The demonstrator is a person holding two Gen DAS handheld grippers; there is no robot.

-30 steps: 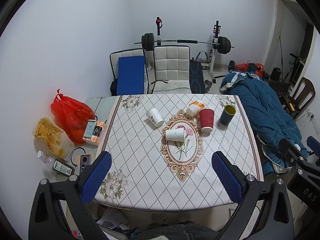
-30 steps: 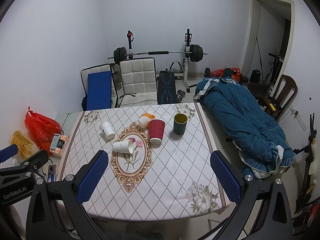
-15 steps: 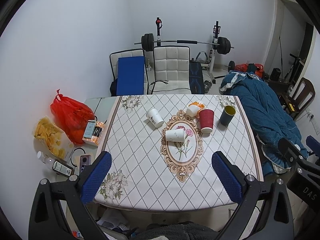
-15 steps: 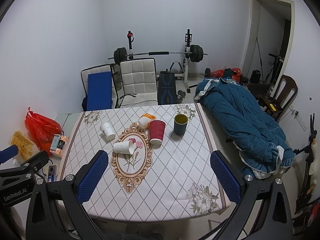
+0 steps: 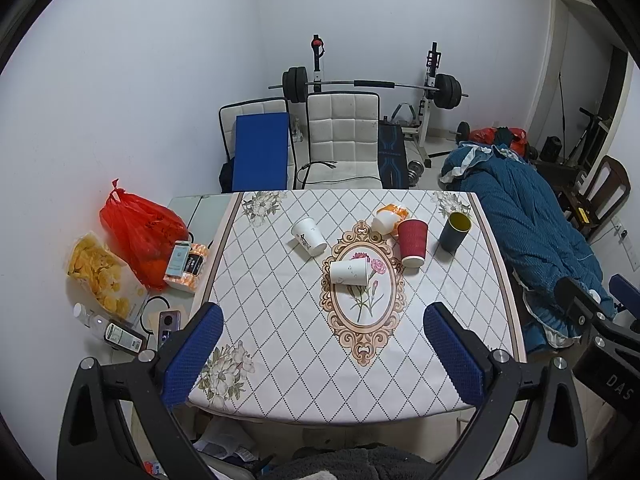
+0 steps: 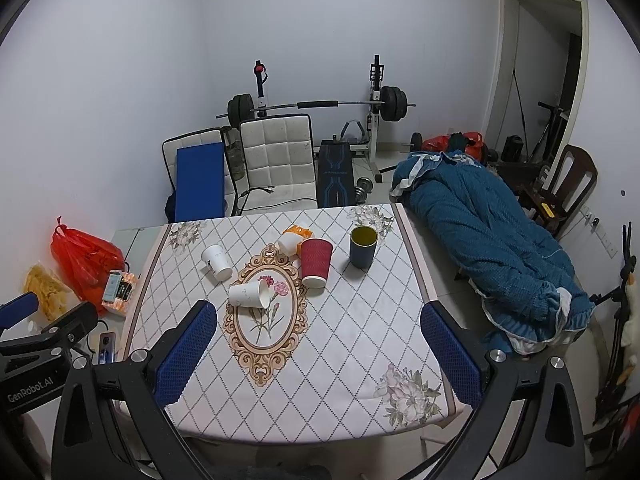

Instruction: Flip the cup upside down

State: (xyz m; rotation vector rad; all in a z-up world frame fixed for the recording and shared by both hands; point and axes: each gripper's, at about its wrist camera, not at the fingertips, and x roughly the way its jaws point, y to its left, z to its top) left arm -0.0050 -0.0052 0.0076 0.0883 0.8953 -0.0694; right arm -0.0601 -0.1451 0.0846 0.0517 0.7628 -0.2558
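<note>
Several cups sit at the far half of the table (image 5: 280, 352). A dark blue cup (image 5: 455, 231) (image 6: 363, 247) stands upright, mouth up. A red ribbed cup (image 5: 413, 242) (image 6: 315, 257) stands mouth down. A white paper cup (image 5: 349, 272) (image 6: 249, 294) lies on its side on the oval motif. Another white cup (image 5: 308, 236) (image 6: 216, 262) lies tilted at the left. An orange-and-white cup (image 5: 389, 218) (image 6: 293, 239) lies behind the red one. My left gripper (image 5: 323, 354) and right gripper (image 6: 319, 354) are open, empty, high above the near edge.
A red bag (image 5: 138, 228), snack bags and small boxes lie on the side surface left of the table. Two chairs (image 5: 342, 136) and a barbell rack (image 5: 368, 86) stand behind it. A blue quilt (image 6: 488, 240) lies on the bed at the right.
</note>
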